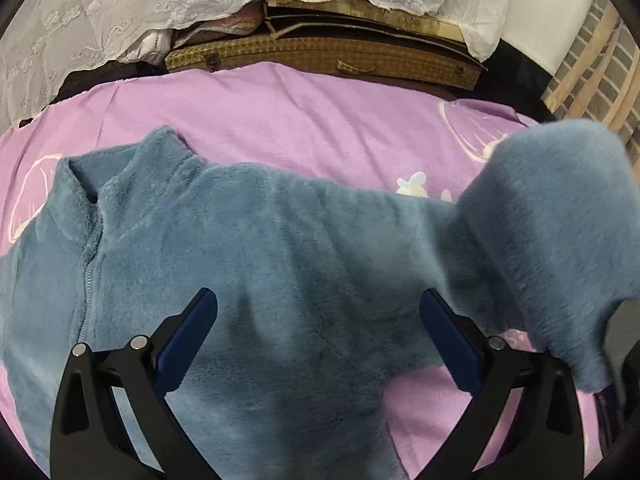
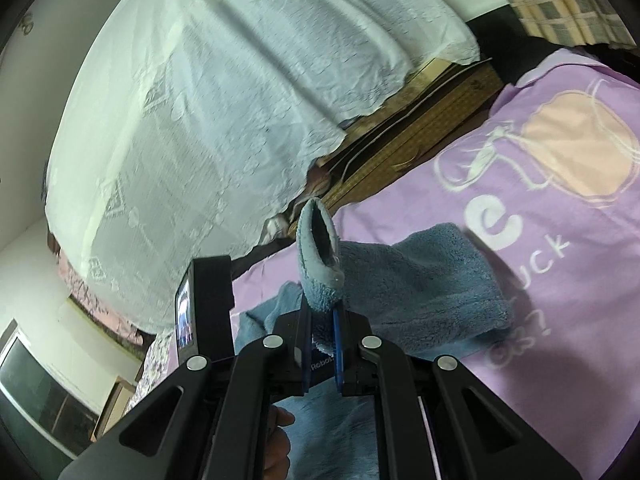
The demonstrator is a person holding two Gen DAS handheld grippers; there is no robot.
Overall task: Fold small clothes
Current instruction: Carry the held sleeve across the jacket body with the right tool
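A small blue fleece jacket [image 1: 256, 240] with a zip and stand-up collar lies flat on the purple blanket [image 1: 320, 120]. My left gripper [image 1: 318, 320] is open and hovers just above the jacket's chest, holding nothing. The jacket's right sleeve [image 1: 560, 216] is lifted off the blanket. My right gripper [image 2: 322, 312] is shut on that sleeve's cuff [image 2: 318, 248], which stands up above the fingers with its opening showing. The rest of the sleeve [image 2: 420, 280] trails down onto the blanket [image 2: 560, 280].
A woven brown case [image 1: 320, 60] lies along the blanket's far edge under a white lace cloth [image 1: 120, 8]. The case [image 2: 420, 128] and cloth [image 2: 220, 100] also show in the right wrist view. A checked curtain [image 1: 592, 64] hangs at the right.
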